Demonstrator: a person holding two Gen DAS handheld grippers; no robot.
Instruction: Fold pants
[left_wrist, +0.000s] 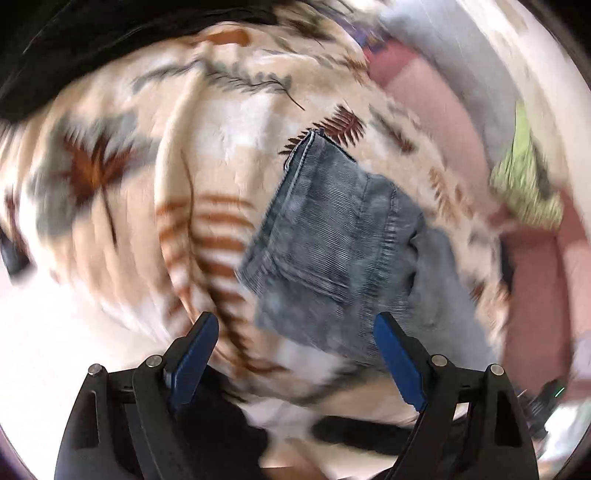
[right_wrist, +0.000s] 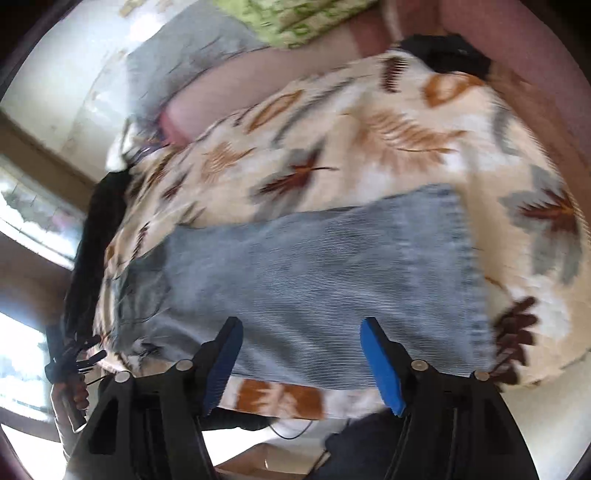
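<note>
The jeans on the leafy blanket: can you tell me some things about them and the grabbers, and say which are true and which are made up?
1. The jeans lie on a leaf-patterned blanket. True.
2. The left gripper is squeezing the jeans. False: its jaws are open and hold nothing.
3. The right gripper is open too. True.
4. The jeans are bright red. False: they are faded blue.
5. A green patterned cloth lies beyond the blanket. True.
</note>
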